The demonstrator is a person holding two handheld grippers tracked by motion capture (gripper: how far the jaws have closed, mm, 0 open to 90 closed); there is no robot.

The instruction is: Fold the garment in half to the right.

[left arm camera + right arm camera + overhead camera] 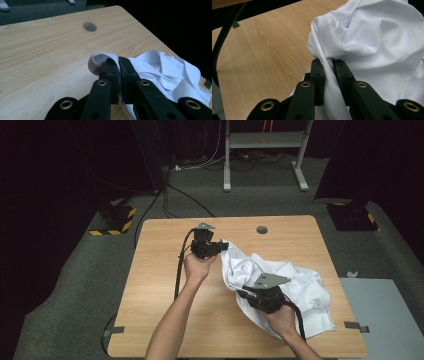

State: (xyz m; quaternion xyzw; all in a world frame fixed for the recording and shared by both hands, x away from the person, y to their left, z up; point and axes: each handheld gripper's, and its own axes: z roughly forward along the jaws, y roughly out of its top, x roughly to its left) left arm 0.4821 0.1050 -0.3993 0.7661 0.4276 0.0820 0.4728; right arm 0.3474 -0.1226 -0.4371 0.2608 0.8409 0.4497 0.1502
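Observation:
A crumpled white garment (pixel 300 285) lies on the right half of the wooden table (pixel 165 270). My left gripper (pixel 225 246) is shut on a folded edge at the garment's far left corner. In the left gripper view that white fold (pixel 100 60) loops out over the two pressed-together jaws of my left gripper (pixel 118 65). My right gripper (pixel 243 292) is shut on a bunch of the same cloth at its near left side. In the right gripper view the cloth (pixel 362 40) runs down between the jaws of my right gripper (pixel 328 65).
A round cable hole (pixel 261 229) sits near the table's far edge. A grey panel (pixel 385 315) adjoins the table at the right. Behind the table stand a white metal frame (pixel 265 150) and floor cables (pixel 175 195). Tape tabs (pixel 356 326) mark the front corners.

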